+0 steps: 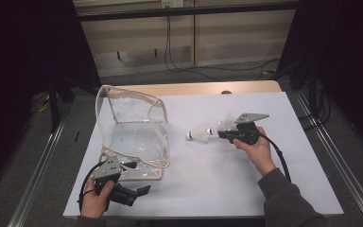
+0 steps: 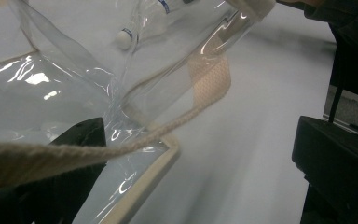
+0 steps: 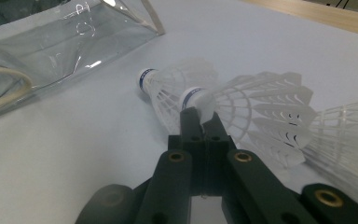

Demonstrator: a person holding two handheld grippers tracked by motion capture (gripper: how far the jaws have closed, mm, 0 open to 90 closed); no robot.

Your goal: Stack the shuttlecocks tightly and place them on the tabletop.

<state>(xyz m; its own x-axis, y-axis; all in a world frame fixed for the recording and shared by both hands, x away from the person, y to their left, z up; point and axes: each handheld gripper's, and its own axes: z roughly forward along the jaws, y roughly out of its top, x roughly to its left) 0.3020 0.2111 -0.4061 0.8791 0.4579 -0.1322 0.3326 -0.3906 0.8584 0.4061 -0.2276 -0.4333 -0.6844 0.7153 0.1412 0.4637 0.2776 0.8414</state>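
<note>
A white table (image 1: 208, 179) stands on grey floor (image 1: 38, 156); black cables (image 1: 179, 66) run along the back wall (image 1: 227, 33).

My right hand-held gripper (image 1: 224, 130) seems clamped on the shuttlecocks (image 1: 203, 134); the clear bag (image 1: 132, 135) lies just beyond my left hand-held gripper (image 1: 139, 177).

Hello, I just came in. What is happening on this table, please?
A person works at a white table with a gripper in each hand. The right gripper is shut on the skirt of a white shuttlecock, one of a few nested together and lying on the table. The left gripper is at the near corner of a clear plastic bag with cream trim, whose mouth faces the shuttlecocks. Its rope handle crosses that gripper's view. The shuttlecocks are not yet in the bag.
</note>
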